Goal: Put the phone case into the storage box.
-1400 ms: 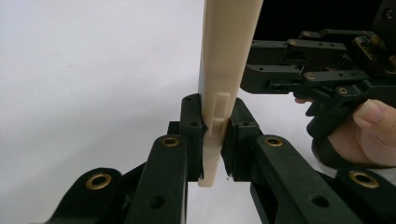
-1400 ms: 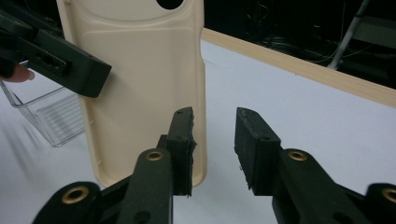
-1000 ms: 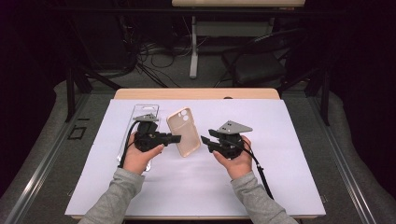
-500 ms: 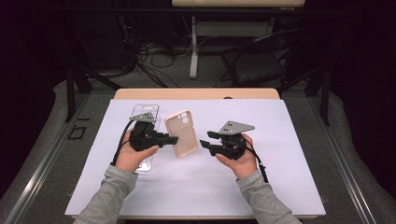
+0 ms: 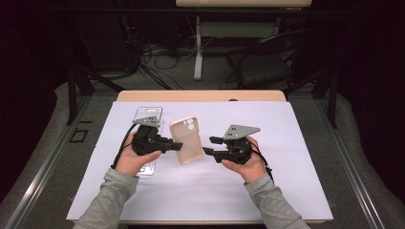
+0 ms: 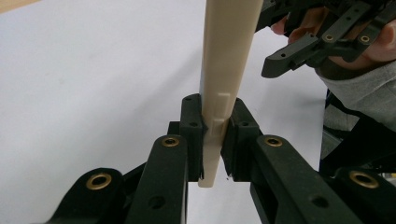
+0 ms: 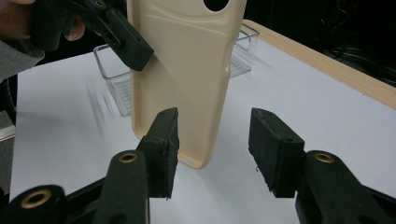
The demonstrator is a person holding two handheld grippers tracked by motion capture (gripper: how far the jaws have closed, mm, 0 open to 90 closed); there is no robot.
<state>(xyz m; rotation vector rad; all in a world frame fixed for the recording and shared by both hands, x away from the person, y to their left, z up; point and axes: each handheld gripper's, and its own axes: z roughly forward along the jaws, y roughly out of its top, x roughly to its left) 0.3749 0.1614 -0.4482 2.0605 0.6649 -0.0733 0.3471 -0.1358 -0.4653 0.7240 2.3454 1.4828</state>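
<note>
A: Quick status. Left gripper (image 5: 177, 146) is clamped on the long edge of the beige phone case (image 5: 186, 139), holding it in the air above the white table cover (image 5: 286, 191). The left gripper view shows the pads squeezing the case (image 6: 223, 84) right at its side-button cutout.

B: And the right gripper (image 5: 206, 145)?

A: Jaws partway apart, and they have just been opening. Nothing between them. In the right gripper view the case (image 7: 187, 79) hangs just past the pads (image 7: 164, 140), apart from them.

B: Risk?

A: One grip on a thin soft edge. I judge the case could pivot or slip out if the left hand (image 5: 136, 160) tilts, since the right gripper no longer supports it.

B: Anything under it?

A: A clear plastic tray (image 5: 148, 114) sits behind the left gripper; a dropped case might clip its rim.

B: Re-grasp trouble?

A: If the right gripper closes off-centre it may push the case sideways, twist it in the left pads, maybe bend the soft rim.
</note>
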